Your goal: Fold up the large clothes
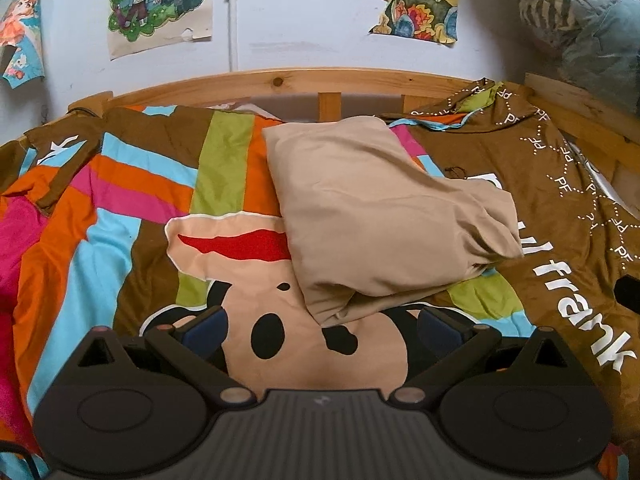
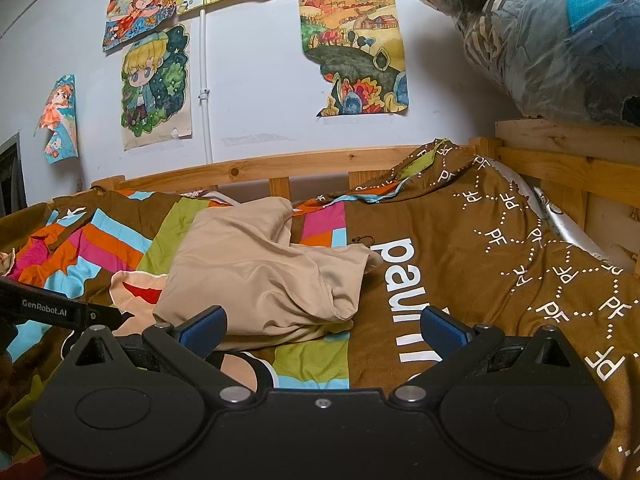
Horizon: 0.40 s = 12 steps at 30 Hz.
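Left wrist view. The left gripper (image 1: 322, 326) has its two blue-padded fingers (image 1: 206, 330) spread wide apart, with nothing between them. The folded beige garment (image 1: 384, 216) lies directly ahead of the fingers on the bedspread (image 1: 120, 208); its nearest corner comes close to the gap between the fingertips, nearer the right finger. The bedspread is striped in orange, pink, blue, green and brown, with a cartoon face printed on it under and left of the garment. Right of the right finger, white lettering reads "frank" (image 1: 580, 312), and a dotted pattern repeats the letters "PF" (image 1: 560, 180). Beyond the garment runs the wooden bed rail (image 1: 280, 80). Coloured drawings (image 1: 160, 0) are stuck on the wall above it. At upper right sits a clear plastic bag (image 1: 580, 12) stuffed with fabric.

Right wrist view. The right gripper (image 2: 322, 326) also has its blue-padded fingers (image 2: 444, 326) wide apart and empty. The beige garment (image 2: 260, 272) lies ahead of the left finger, reaching partway across the gap. White lettering starting "paul" (image 2: 396, 276) runs toward the right finger, which covers the rest. "PF" marks (image 2: 552, 272) spread to the right of the fingers. To the left of the left finger a black bar carries the label "GenRobot.AI" (image 2: 44, 303). The plastic bag (image 2: 540, 40) rests on a wooden ledge (image 2: 560, 132) at upper right; it holds dark and patterned textiles that cannot be identified further.
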Available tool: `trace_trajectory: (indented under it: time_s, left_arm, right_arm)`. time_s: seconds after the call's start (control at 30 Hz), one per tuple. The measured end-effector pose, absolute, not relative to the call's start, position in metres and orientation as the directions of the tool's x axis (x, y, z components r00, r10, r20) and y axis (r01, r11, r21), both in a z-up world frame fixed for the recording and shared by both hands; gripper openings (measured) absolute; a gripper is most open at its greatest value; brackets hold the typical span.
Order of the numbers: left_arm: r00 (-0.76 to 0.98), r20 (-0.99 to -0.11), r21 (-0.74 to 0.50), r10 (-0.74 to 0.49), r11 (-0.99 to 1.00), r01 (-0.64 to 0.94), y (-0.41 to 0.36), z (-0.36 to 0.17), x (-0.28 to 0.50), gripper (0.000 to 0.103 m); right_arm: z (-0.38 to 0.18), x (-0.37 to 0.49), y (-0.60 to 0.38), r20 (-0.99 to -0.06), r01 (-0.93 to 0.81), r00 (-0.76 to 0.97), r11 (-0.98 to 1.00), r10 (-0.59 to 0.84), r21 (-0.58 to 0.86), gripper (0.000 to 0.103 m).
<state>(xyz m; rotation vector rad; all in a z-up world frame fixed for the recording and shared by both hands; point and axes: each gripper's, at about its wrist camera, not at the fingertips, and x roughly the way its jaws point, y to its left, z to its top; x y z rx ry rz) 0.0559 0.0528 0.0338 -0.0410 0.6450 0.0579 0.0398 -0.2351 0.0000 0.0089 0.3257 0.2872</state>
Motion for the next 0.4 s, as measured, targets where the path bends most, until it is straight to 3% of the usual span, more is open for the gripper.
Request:
trace_trajectory:
  time_s: [0.4]
  left_arm:
    - [0.797,-0.602,-0.005,0.049,0.998,-0.065,0.0531,0.0332,0.0570,0.102]
  right_arm:
    - [-0.0034,0.0390,-0.2353,-0.318,-0.269,0.908,0.961,0.273,0.056,0.102]
